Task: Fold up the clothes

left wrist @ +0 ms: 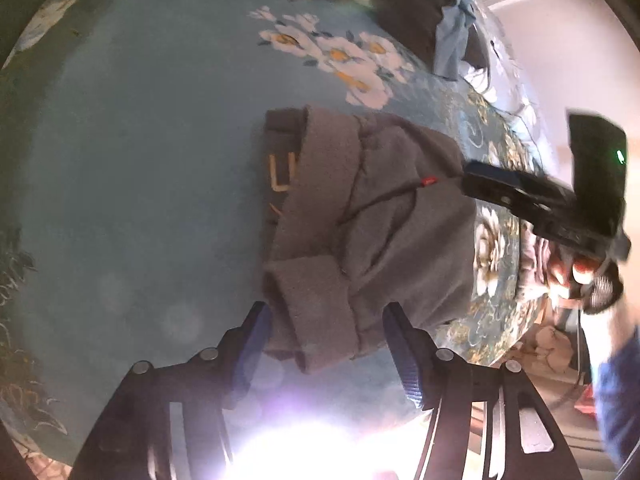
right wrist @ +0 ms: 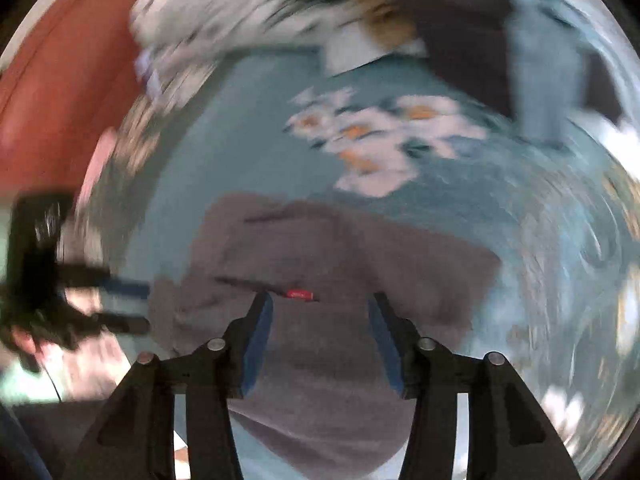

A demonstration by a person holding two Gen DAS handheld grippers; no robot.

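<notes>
Bed: teal sheet (left wrist: 140, 140) with white and orange flowers printed near its far side; it fills most of both views.
Background: pale wall at the right of the left wrist view, reddish-brown surface at the upper left of the right wrist view.
Garment (left wrist: 372, 224): grey fleece piece, folded into a compact bundle, lying on the sheet near the bed's edge, with a dark seam line crossing its top.
Cuff (left wrist: 316, 312): thick folded band at the bundle's near end, sitting between the left tool's fingers.
Red tag (left wrist: 429, 179): small label sewn at the seam; its writing is too small to read in either view.
Yellow marks (left wrist: 280, 174): stitched strokes on the darker layer under the fold, shaped like a squared U; no word can be made out.
Left tool (left wrist: 326, 320): jaws apart, blue pads on either side of the cuff, not clearly pressing on it.
Right tool (right wrist: 320, 308): jaws apart above the middle of the garment, close to the red tag, nothing clamped; its view is blurred.
Pile (left wrist: 436, 8): dark and light-blue clothes heaped at the far end of the bed, well apart from the garment.
Hand (left wrist: 576, 272): partly seen behind the right tool's body at the right edge of the left wrist view.
</notes>
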